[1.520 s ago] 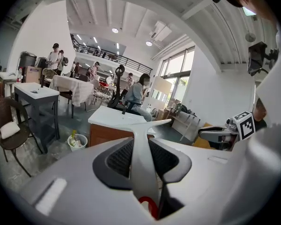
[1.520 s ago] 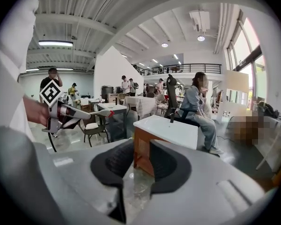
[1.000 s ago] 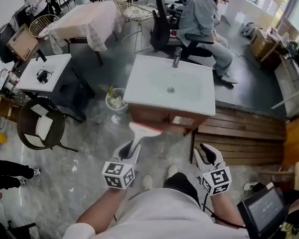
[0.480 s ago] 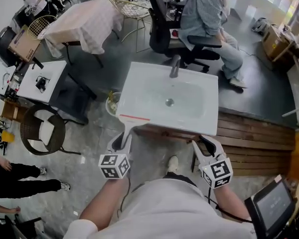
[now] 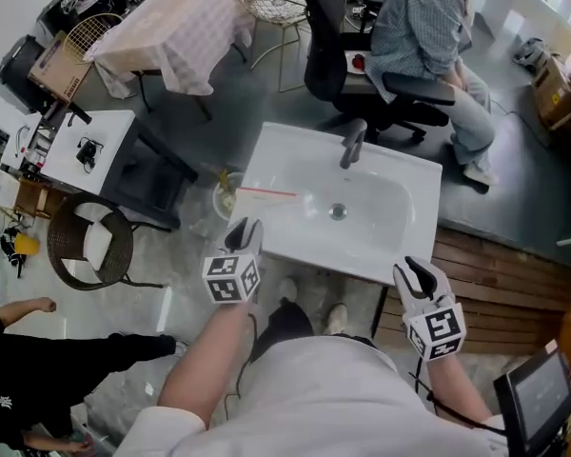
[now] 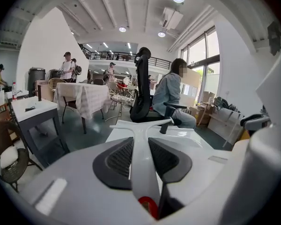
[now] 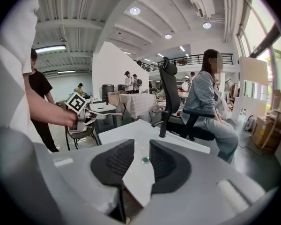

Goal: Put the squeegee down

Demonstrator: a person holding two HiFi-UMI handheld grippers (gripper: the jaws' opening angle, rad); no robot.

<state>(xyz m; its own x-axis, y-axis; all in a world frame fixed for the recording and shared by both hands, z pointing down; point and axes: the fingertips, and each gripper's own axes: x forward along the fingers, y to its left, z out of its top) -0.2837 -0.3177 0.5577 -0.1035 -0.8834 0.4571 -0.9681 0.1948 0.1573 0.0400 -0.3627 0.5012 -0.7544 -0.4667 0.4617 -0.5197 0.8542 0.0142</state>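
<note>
My left gripper [image 5: 246,228] is shut on the white handle of the squeegee [image 5: 265,193]. Its red-edged blade hangs over the left part of the white sink [image 5: 295,241], left of the drain and the dark faucet [image 5: 352,143]. In the left gripper view the handle [image 6: 141,168] runs up between the dark pads [image 6: 117,158] to the T-shaped blade [image 6: 140,124]. My right gripper [image 5: 414,269] hovers at the sink's front right edge, open with nothing in it. In the right gripper view the sink top [image 7: 131,135] shows through the gap between the jaws of my right gripper [image 7: 136,156].
A person sits on a black office chair [image 5: 338,46] right behind the sink. To the left are a small bin [image 5: 224,196], a white side table [image 5: 86,150] and a wicker chair [image 5: 81,246]. Wooden decking [image 5: 500,274] lies to the right. A person in black [image 5: 38,360] stands at lower left.
Both grippers have moved forward to the sink. The squeegee blade, earlier short of the sink's front edge, now hangs over its left part. The grip on the handle is unchanged.
</note>
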